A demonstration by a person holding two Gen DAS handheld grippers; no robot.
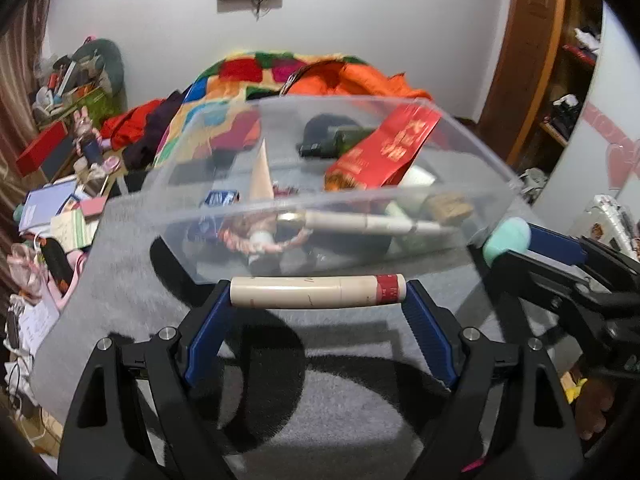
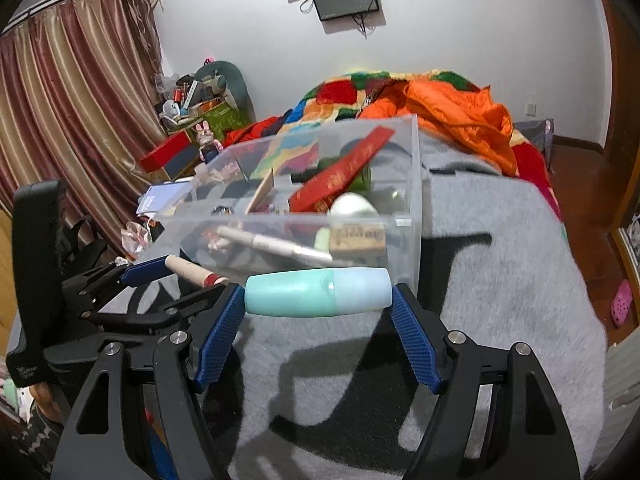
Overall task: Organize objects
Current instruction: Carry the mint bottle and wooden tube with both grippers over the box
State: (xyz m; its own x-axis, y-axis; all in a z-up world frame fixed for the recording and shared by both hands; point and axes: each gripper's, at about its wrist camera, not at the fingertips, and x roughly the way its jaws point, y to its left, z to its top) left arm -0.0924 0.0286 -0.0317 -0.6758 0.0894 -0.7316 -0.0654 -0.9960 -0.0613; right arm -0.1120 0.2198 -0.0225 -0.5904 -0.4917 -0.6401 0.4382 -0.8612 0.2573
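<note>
Well along by my judgement: the clear plastic storage bin point(image 1: 460, 184) at twelve o'clock already holds clutter, while the left claw point(image 1: 318, 292) pinches a cream cylindrical tube with a red band point(image 1: 304, 291) and the right claw point(image 2: 318, 293) pinches a mint-green rounded plastic bottle point(image 2: 296, 294), both unbinned.

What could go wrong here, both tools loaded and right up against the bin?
1. The left tool pinches the cream tube end to end; a smooth cylinder held so may pivot or pop out.
2. The right tool holds the mint bottle the same way, with the same slip risk.
3. Both sit near the clear bin's wall, below its rim; without lifting, they may bump it. The tools are close and could collide.
</note>
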